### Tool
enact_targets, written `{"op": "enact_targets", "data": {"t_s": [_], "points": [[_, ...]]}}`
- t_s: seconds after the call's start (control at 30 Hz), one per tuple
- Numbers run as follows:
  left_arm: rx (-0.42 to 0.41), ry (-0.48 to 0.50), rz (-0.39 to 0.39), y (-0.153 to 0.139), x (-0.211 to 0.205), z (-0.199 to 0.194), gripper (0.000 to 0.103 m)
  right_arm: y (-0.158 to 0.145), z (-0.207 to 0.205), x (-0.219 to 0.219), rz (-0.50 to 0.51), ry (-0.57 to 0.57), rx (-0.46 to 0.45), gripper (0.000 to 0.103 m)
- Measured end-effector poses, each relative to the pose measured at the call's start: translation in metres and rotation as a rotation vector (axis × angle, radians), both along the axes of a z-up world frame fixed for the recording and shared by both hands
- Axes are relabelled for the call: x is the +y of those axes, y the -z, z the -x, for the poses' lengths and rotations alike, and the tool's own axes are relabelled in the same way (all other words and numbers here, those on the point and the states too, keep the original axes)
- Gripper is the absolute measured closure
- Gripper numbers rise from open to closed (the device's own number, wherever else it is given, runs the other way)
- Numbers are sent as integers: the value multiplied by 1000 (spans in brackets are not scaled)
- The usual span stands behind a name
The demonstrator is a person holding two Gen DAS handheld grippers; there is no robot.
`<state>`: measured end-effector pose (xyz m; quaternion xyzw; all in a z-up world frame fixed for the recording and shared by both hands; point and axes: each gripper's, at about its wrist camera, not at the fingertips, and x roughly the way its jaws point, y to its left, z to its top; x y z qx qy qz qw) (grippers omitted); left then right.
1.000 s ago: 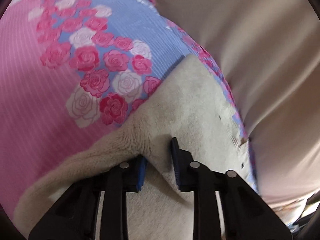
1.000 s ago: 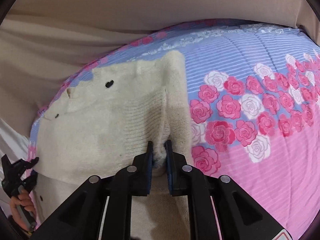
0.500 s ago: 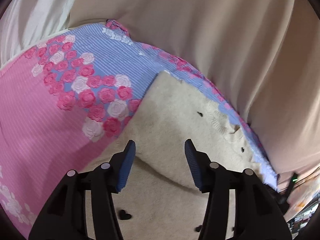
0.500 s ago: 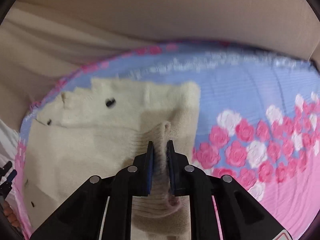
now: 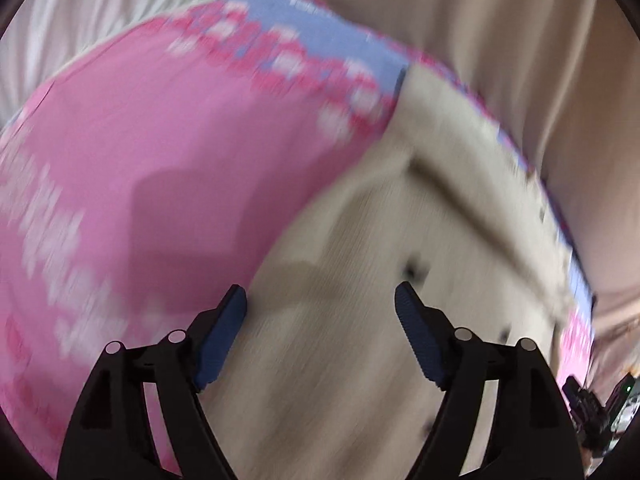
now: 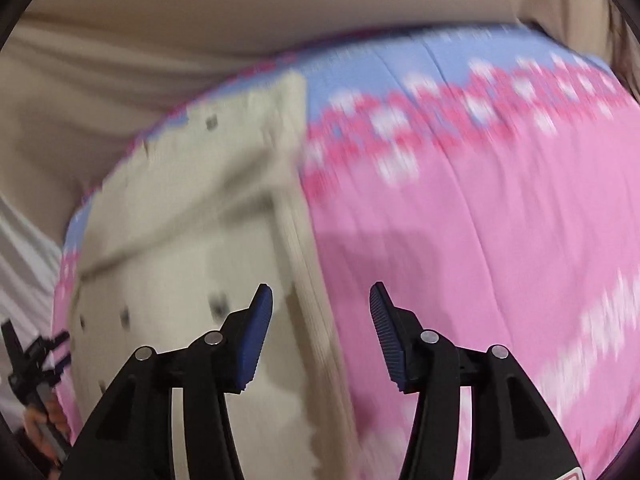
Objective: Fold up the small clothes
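Item: cream knit garment (image 5: 400,280), small, with dark buttons. It lies flat on the pink and blue rose-print quilt (image 5: 160,140) of a bed. Its far part is already doubled back over the body, and the fold edge shows as a ridge in both wrist views. Beige fabric (image 6: 240,8) rises behind the bed.

Left tool (image 5: 320,304): jaws wide, holding nothing, above the garment's near left portion.

Right tool (image 6: 320,300): jaws wide, holding nothing, straddling the garment's right edge where the knit meets the quilt.

Condition of views: both heavily motion-blurred, so we cannot tell whether the layers are square or whether either tool touches the cloth.

Risks, as we judge them:
- Grabbing quilt along with knit. The right tool sits over the boundary, so a closing pinch there could catch the bedcover and drag it up with the next fold.
- Taking one layer only. The knit is thick and doubled; a shallow pinch could lift the top layer and undo the fold.
- Uneven lift. If our two tools grip at different heights along the sides, the fold would skew.
- Snagging. The ribbed pads (image 6: 256,340) could pull loops in loose knit or catch a button.
- Soft bedding gives under pressure, so a downward press could bunch the cloth.
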<state>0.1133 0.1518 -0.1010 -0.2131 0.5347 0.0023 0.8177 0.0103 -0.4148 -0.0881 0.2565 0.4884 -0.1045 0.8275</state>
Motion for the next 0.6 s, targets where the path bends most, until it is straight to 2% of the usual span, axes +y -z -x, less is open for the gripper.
{"op": "enact_targets", "data": {"t_s": [0.07, 0.1, 0.17, 0.23, 0.3, 0.43, 0.5, 0.6], "points": [[31, 4, 22, 6, 6, 27, 28, 12, 40, 12, -45, -6, 35, 53], [15, 4, 26, 5, 8, 43, 26, 19, 53, 19, -66, -18, 60, 53], [36, 6, 19, 7, 8, 61, 22, 32, 73, 32, -101, -35, 99, 53], [42, 14, 2, 7, 6, 77, 21, 32, 84, 47, -125, -45, 69, 51], [44, 6, -15, 6, 6, 88, 21, 34, 85, 56, -133, -51, 59, 51], [43, -111, 1, 3, 18, 107, 21, 33, 82, 75, -175, -77, 26, 51], [50, -106, 8, 7, 19, 110, 21, 34, 82, 84, -164, -81, 15, 51], [37, -50, -57, 7, 8, 105, 19, 33, 82, 87, -151, -68, -7, 51]]}}
